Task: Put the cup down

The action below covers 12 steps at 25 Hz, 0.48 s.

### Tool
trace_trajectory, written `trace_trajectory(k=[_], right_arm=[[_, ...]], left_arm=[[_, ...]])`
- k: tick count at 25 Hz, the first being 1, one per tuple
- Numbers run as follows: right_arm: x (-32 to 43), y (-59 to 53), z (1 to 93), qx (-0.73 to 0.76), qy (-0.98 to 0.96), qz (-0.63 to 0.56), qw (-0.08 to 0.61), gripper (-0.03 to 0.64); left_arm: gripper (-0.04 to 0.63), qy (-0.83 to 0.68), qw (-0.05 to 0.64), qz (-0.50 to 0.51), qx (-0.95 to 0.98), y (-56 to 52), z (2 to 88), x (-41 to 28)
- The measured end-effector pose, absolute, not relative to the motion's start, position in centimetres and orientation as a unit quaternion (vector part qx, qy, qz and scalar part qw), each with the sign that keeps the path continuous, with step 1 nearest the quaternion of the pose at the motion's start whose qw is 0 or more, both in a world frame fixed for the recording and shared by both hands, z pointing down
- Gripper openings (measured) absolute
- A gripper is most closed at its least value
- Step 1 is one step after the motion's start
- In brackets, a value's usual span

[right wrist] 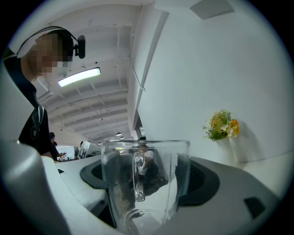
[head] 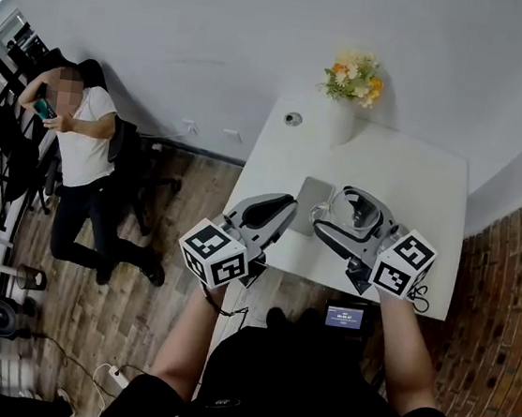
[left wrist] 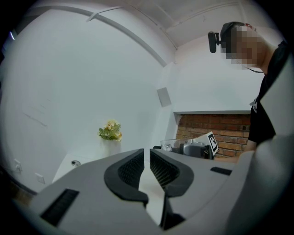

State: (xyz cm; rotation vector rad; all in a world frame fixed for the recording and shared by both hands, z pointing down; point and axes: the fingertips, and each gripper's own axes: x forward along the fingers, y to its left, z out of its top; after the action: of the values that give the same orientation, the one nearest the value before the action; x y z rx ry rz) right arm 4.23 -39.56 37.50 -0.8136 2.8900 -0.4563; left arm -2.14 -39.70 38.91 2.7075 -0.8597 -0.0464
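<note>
Over the white table point(head: 417, 170), my right gripper point(head: 347, 213) holds the cup point(right wrist: 151, 183), a clear glass mug, upright, with jaws spread wide and a pad on either side of its wall. The handle faces back toward the gripper. Cannot tell whether the base touches the tabletop. Just beside it lies a grey mat point(head: 307, 199). My left gripper point(head: 285, 204) is alongside, jaws drawn nearly together, empty. A vase of flowers point(head: 354, 80) stands at the far edge.
</note>
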Motion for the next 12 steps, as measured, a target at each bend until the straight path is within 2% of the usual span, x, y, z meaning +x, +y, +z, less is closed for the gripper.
trace_trajectory(k=[12], right_arm=[[3.2, -40.5, 39.4, -0.269, 0.949, -0.160, 0.033, 0.419]], left_arm=[[0.046, -0.309, 0.166, -0.017, 0.936, -39.5, 39.5, -3.5]])
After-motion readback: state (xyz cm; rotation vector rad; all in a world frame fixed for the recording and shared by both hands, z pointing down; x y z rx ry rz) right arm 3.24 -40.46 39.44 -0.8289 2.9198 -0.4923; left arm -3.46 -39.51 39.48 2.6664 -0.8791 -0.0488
